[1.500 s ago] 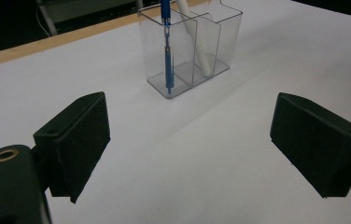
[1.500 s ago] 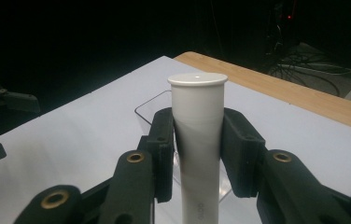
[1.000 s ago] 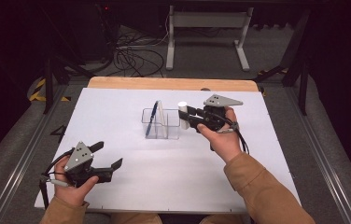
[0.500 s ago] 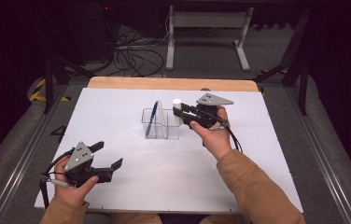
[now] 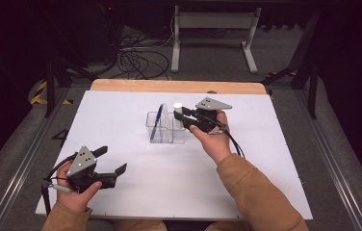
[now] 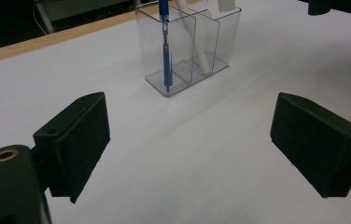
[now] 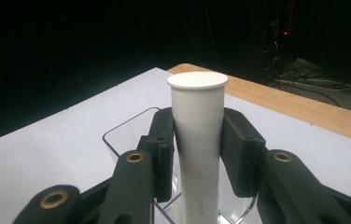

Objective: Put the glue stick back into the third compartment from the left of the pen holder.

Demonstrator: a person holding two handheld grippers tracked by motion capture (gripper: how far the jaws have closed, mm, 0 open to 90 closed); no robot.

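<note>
We held two grippers over a white table (image 5: pixel 265 173). Near its far middle stood a clear two-compartment holder (image 5: pixel 166 128), our landmark. Our right gripper (image 5: pixel 185 117) hovered at the holder's right end, its jaws pinching a white tube (image 7: pixel 198 135), which stood upright with its lower end down inside the holder's right compartment. A blue pen (image 6: pixel 164 46) leaned in the left compartment. Our left gripper (image 5: pixel 108 161) stayed well apart from the holder, toward the near left edge, its jaws spread wide around nothing.
</note>
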